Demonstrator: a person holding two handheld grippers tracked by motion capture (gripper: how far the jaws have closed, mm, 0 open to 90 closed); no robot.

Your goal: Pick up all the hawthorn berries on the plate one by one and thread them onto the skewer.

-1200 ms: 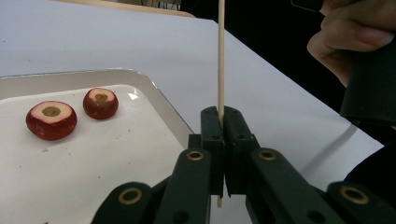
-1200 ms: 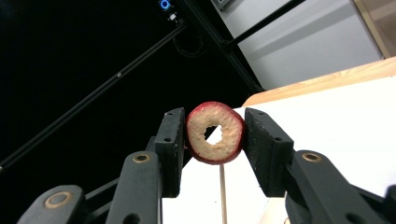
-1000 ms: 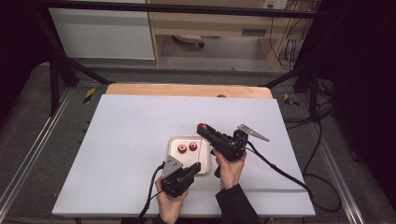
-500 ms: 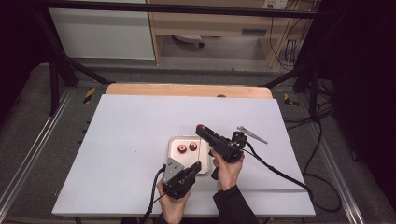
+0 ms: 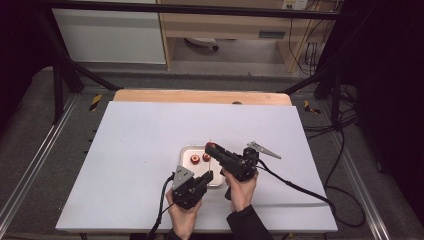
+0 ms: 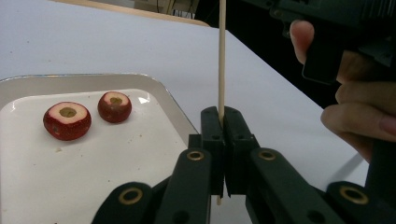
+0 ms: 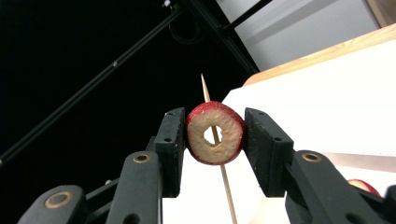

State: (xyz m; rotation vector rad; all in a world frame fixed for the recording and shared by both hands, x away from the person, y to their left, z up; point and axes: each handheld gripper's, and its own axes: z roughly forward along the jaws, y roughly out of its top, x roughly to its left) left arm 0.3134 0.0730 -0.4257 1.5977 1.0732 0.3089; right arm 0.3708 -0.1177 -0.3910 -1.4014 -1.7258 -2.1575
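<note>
My left gripper [image 6: 223,116] is shut on a thin wooden skewer [image 6: 222,56] that stands upright at the right edge of a white tray [image 6: 159,88]. Two red cored fruit pieces [image 6: 67,120] [image 6: 115,106] lie on that tray. My right gripper [image 7: 215,133] is shut on a third red cored fruit ring [image 7: 224,149], its hole facing the camera, with the skewer [image 7: 204,86] seen behind it and through the hole. In the high view the right gripper [image 5: 210,147] holds the ring over the tray [image 5: 197,150], just beyond the left gripper [image 5: 209,175].
The tray sits near the front middle of a white table [image 5: 140,150] with a wooden strip [image 5: 200,96] along its far edge. The right gripper's cable [image 5: 300,187] trails across the table's front right. Dark frame rails run along both sides.
The right gripper with the fruit ring has drifted slightly down and left in the high view, closer to the skewer. The left gripper has kept still.
</note>
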